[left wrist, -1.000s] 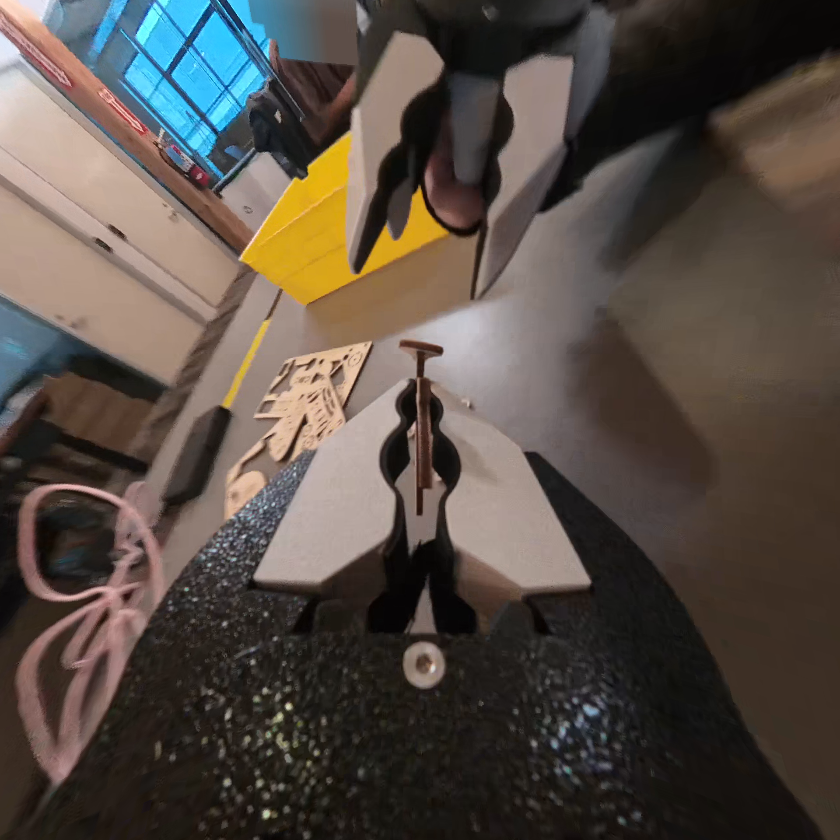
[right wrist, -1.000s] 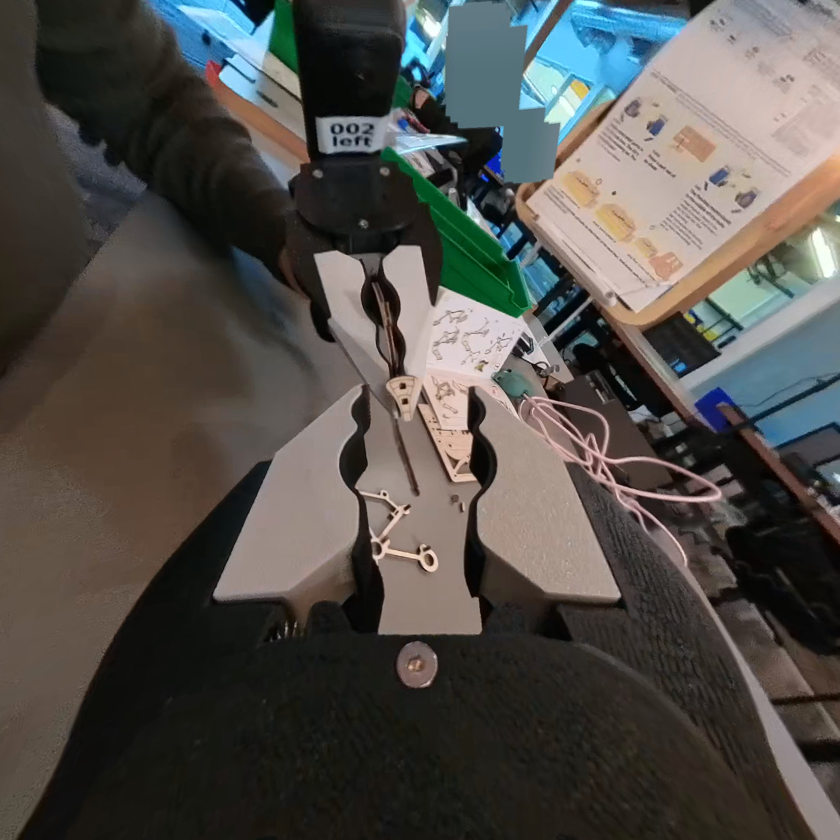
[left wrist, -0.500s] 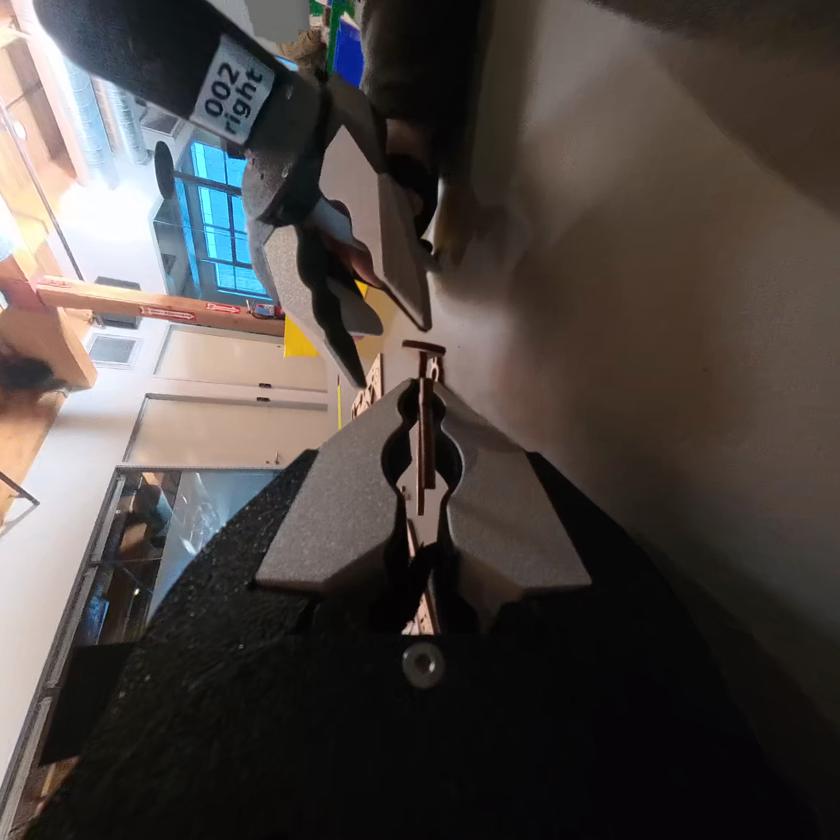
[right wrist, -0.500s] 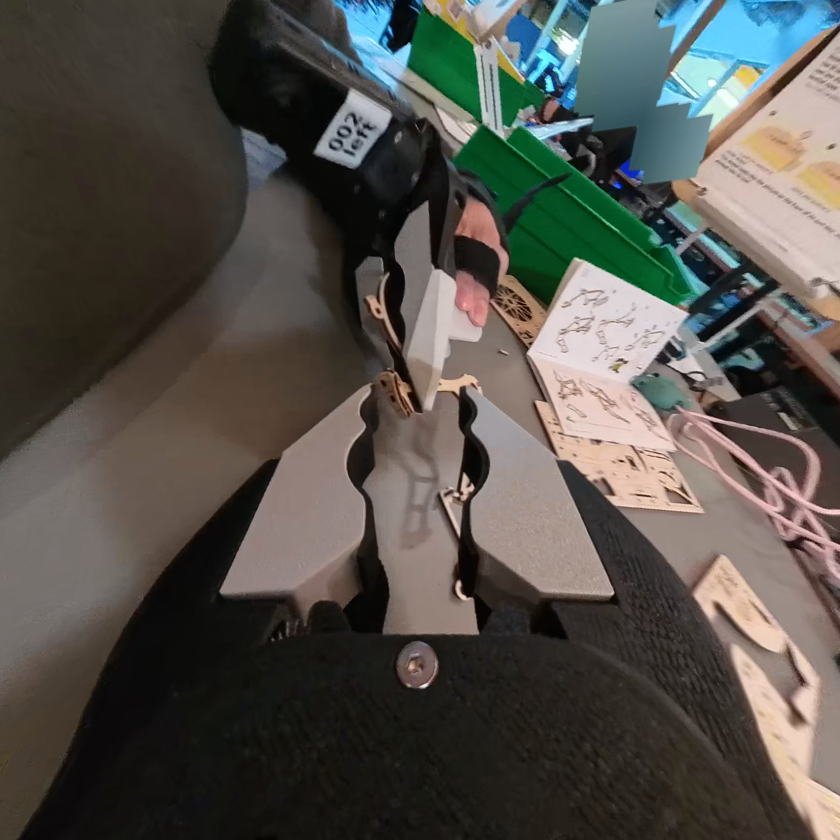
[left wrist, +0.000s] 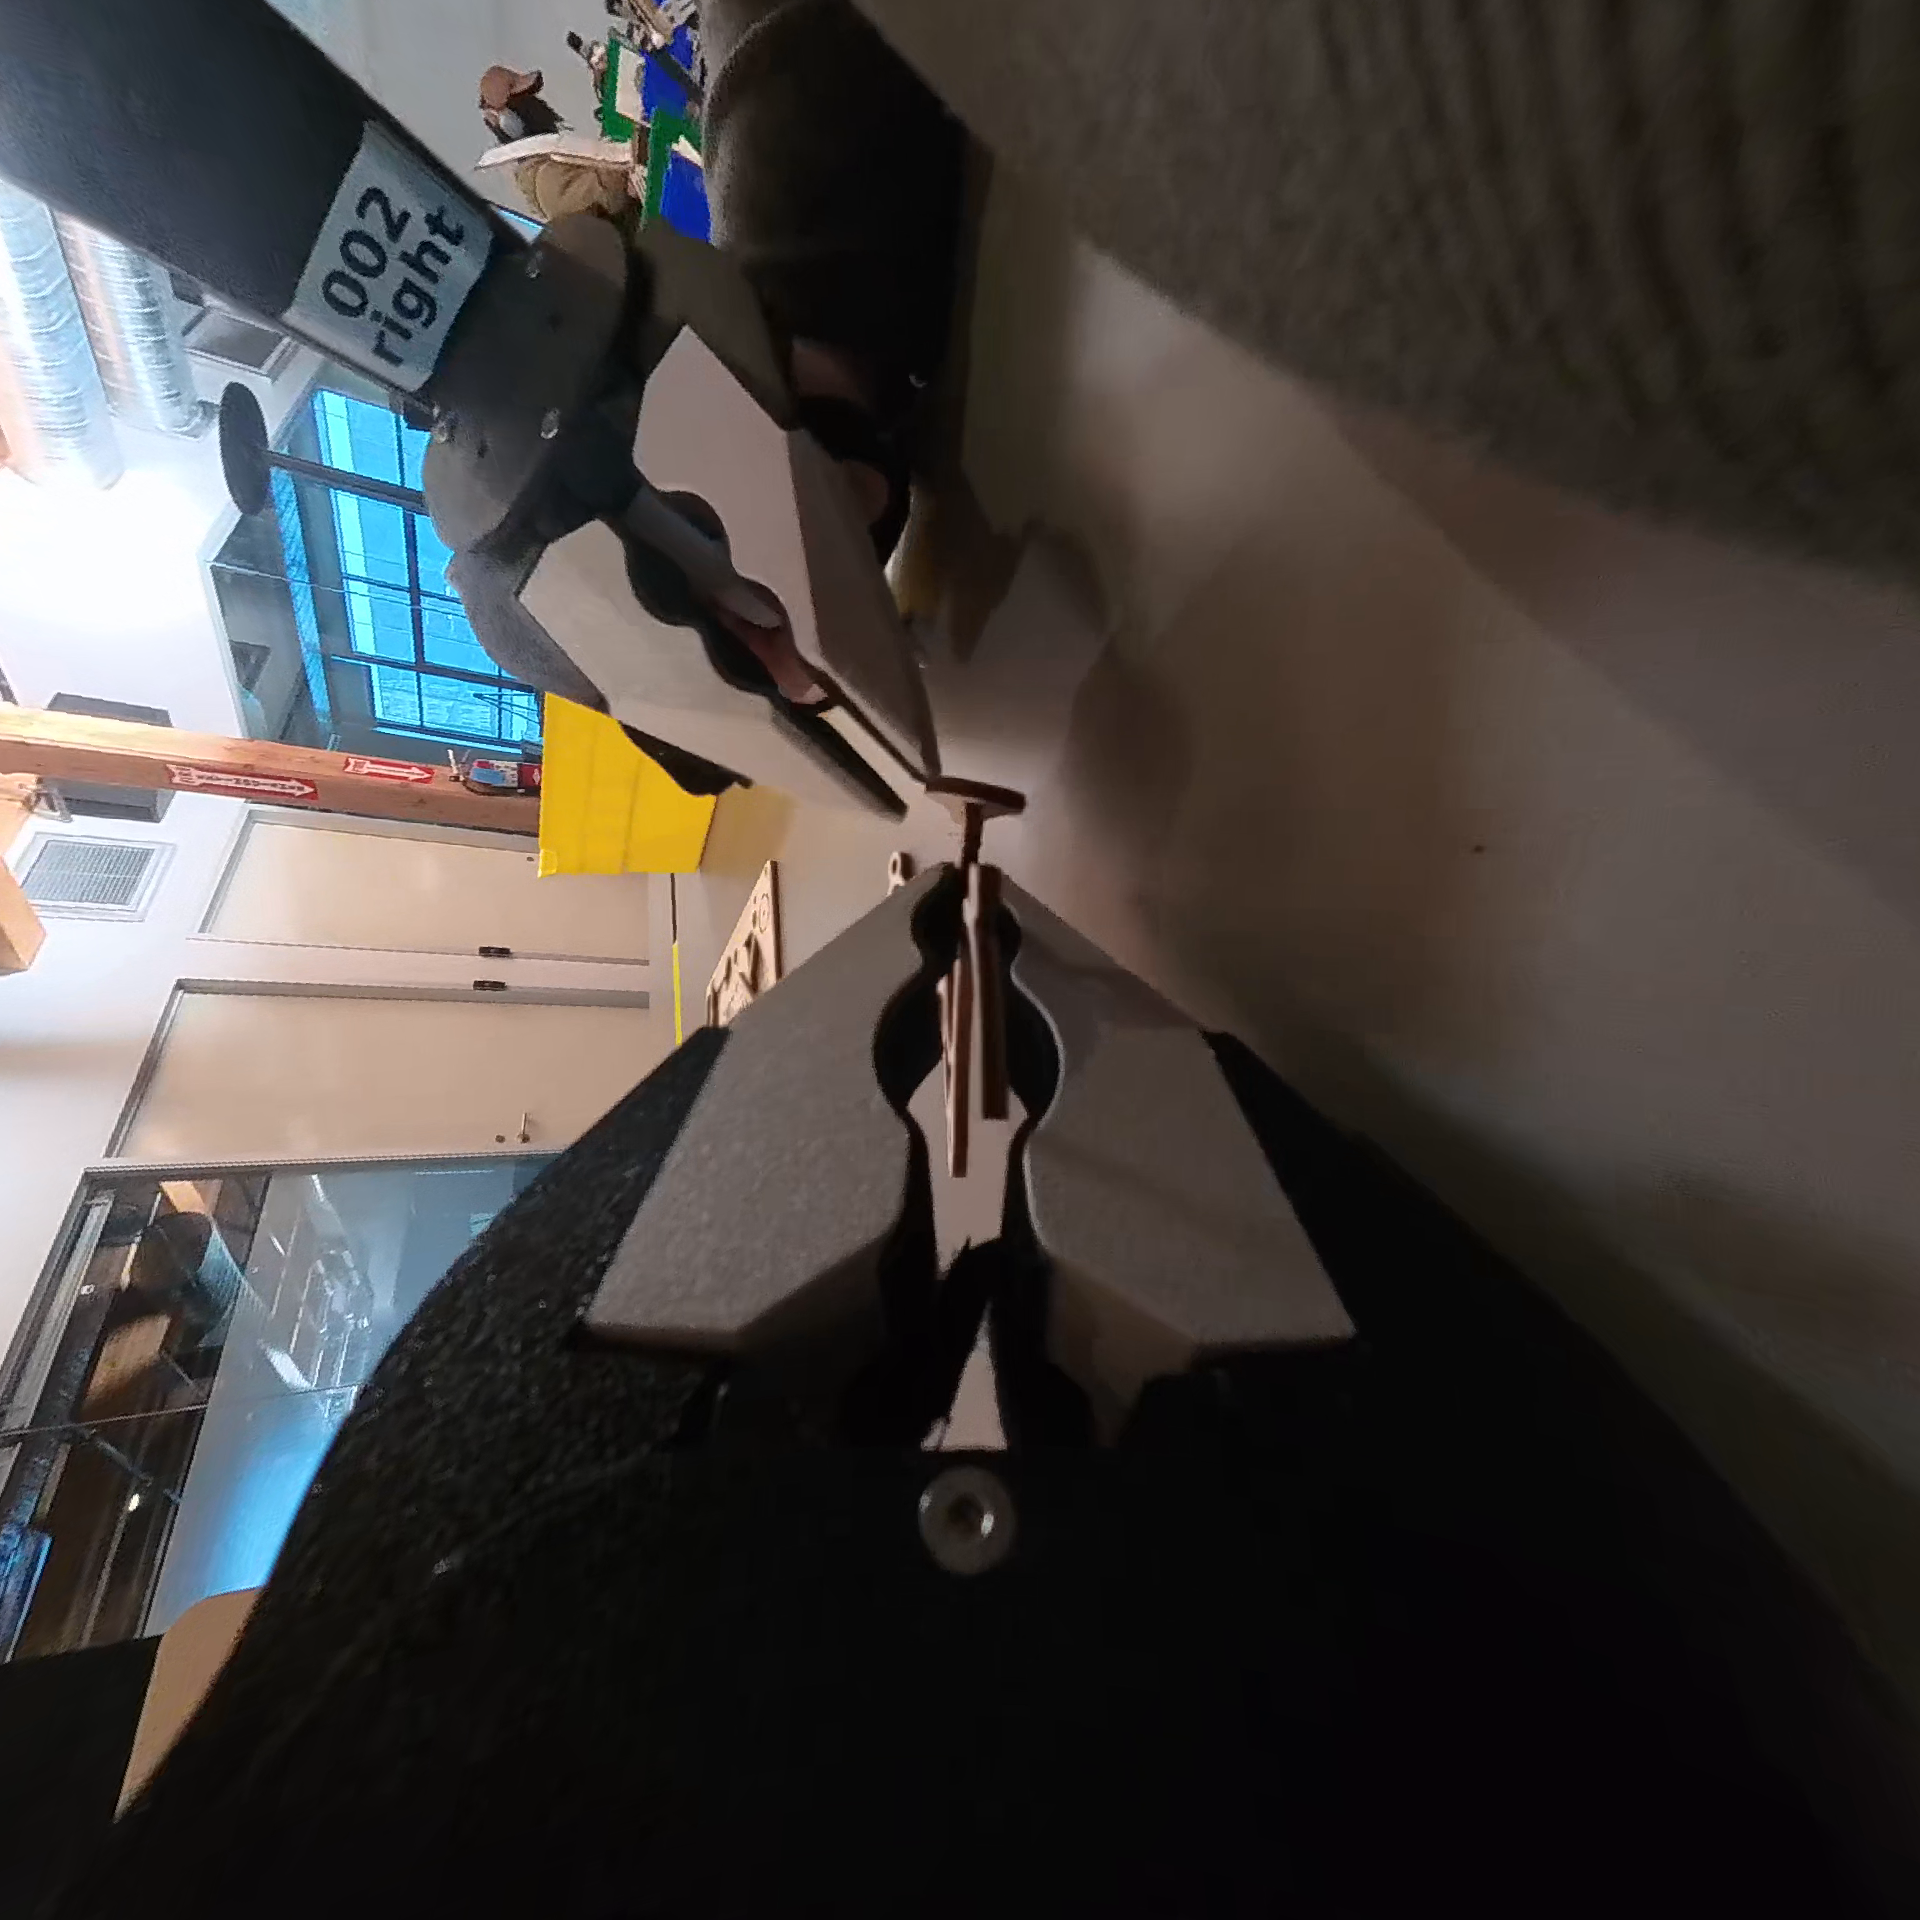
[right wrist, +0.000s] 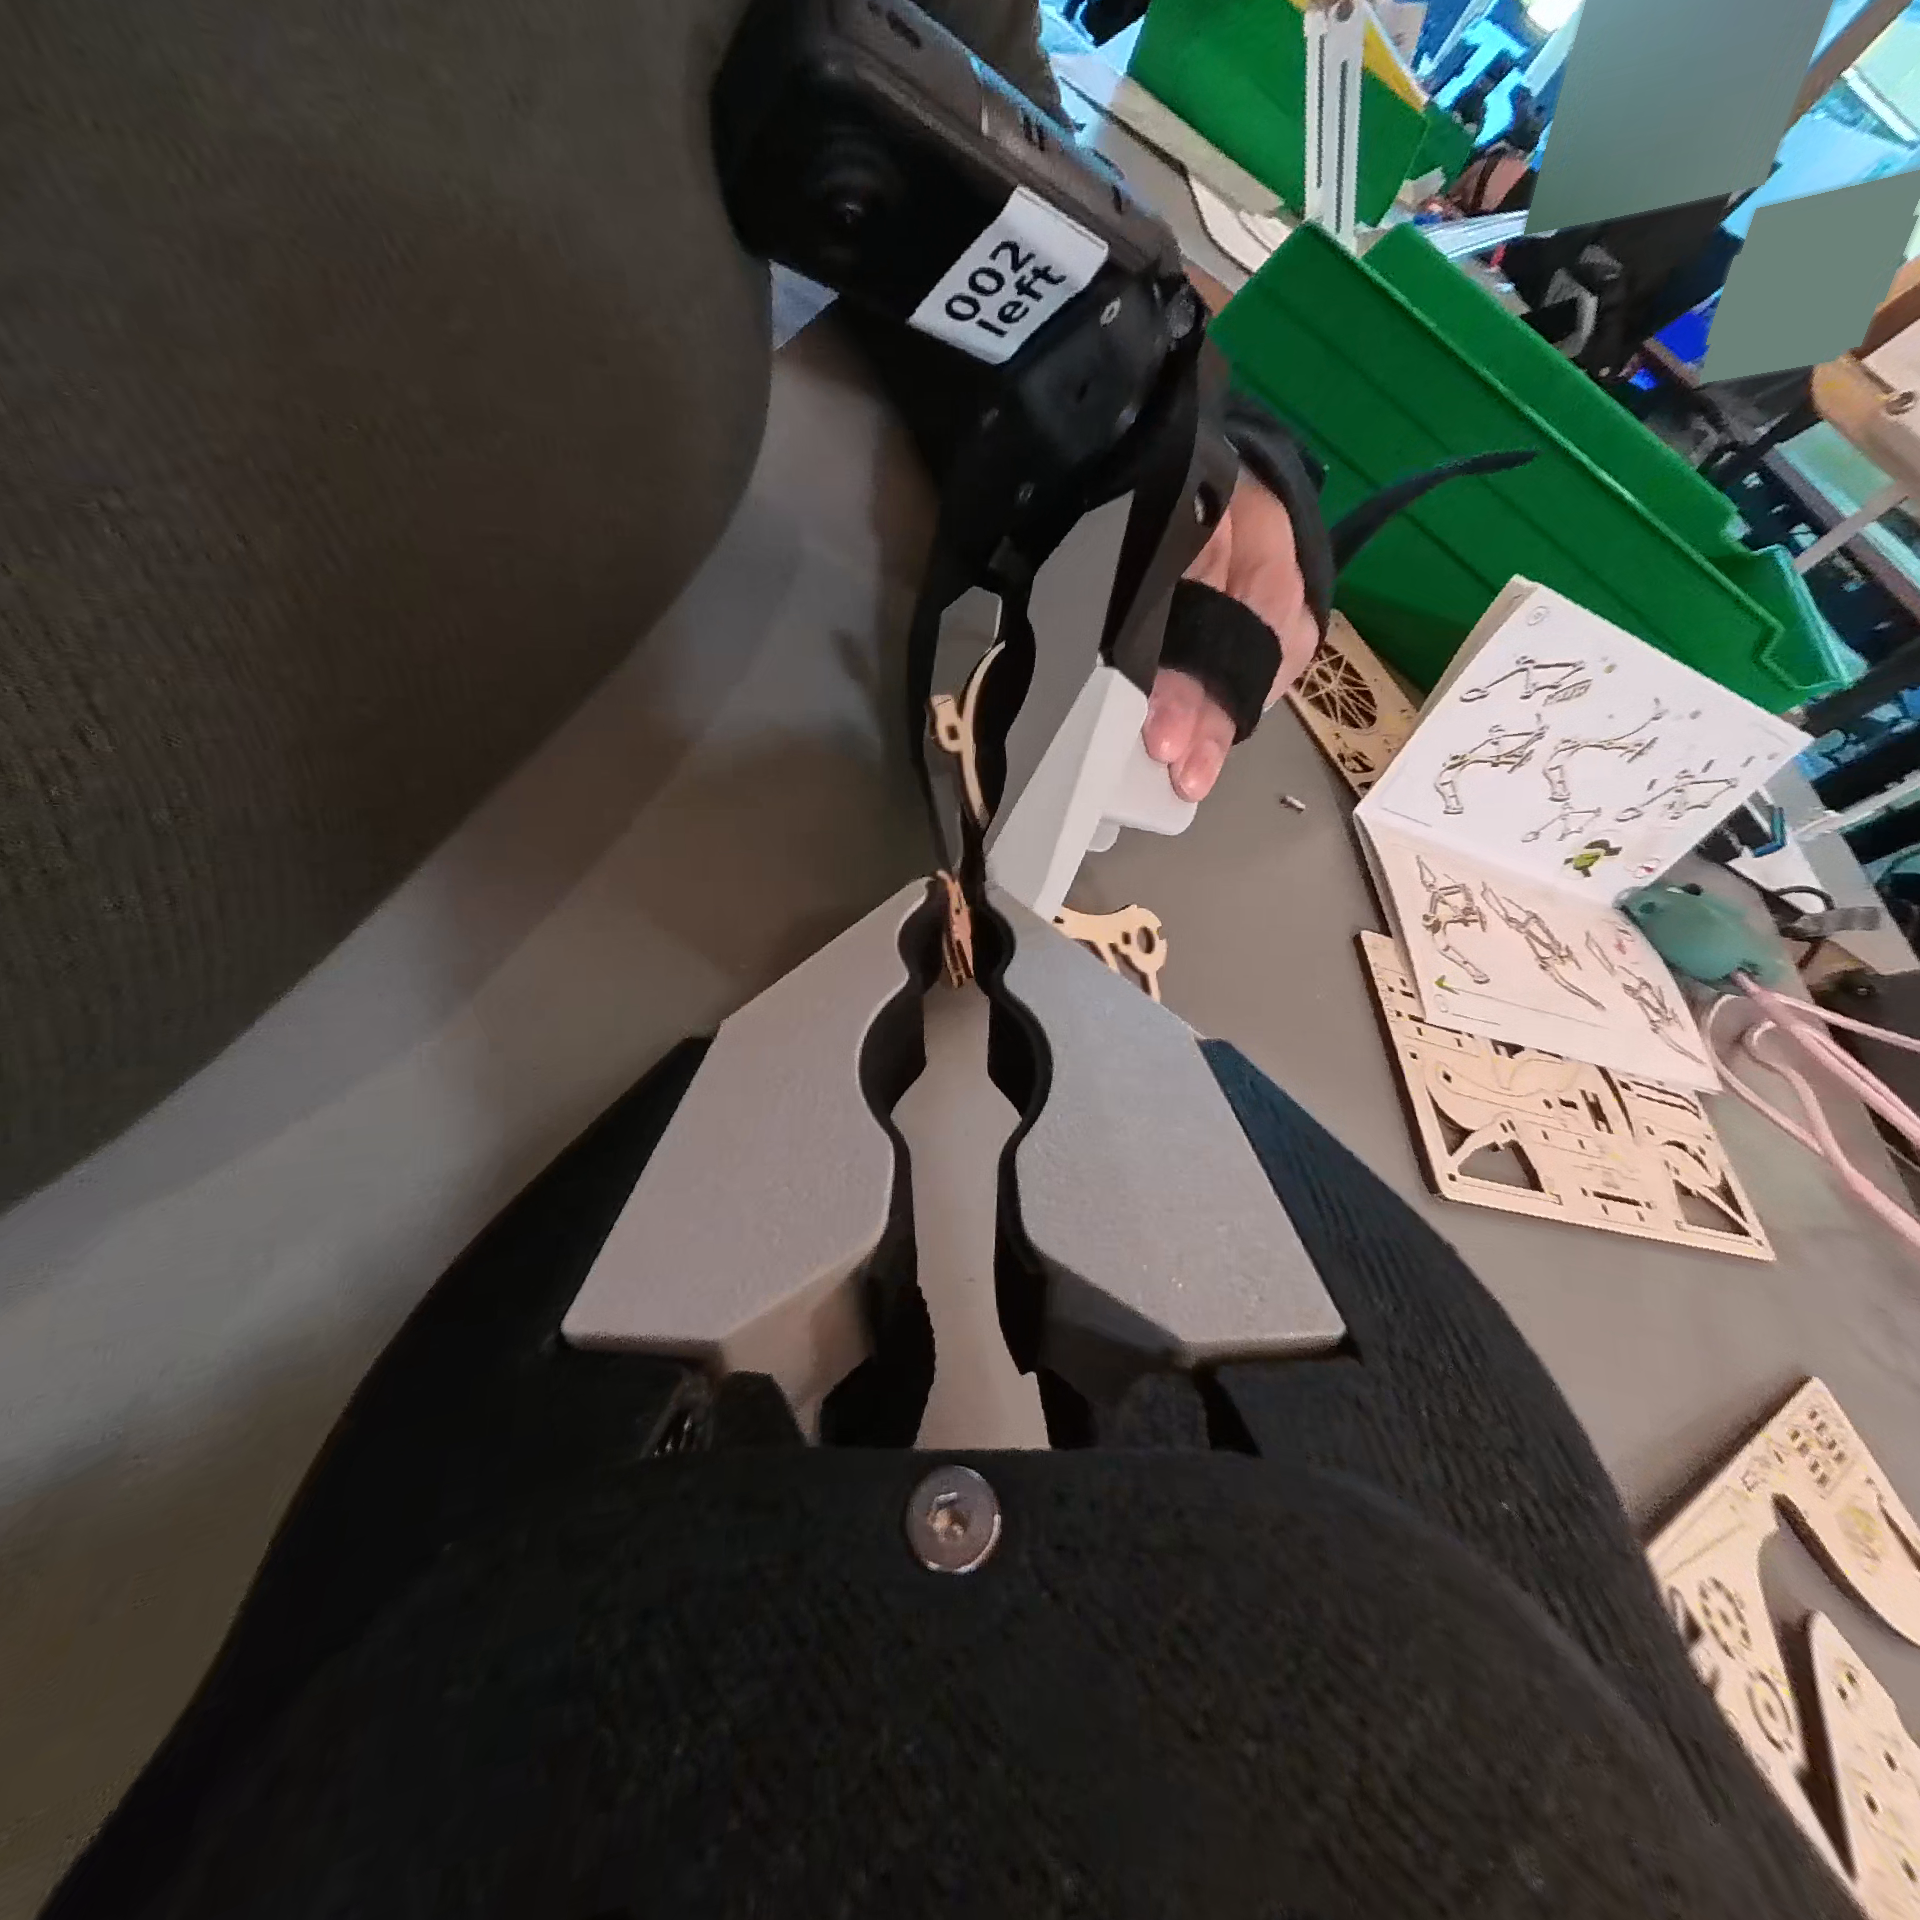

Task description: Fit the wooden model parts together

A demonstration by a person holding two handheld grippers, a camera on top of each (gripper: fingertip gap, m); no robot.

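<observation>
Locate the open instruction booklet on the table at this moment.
In the right wrist view, the instruction booklet lies open at right, below the green bins, overlapping a wooden parts sheet.

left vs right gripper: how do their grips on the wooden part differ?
The left gripper holds the wooden part deep, lengthwise between its fingers; the right gripper takes only the part's end at its tips. The left gripper slants down from above; the right gripper points up at it. Shared: both look closed on the same part, tip to tip.
</observation>
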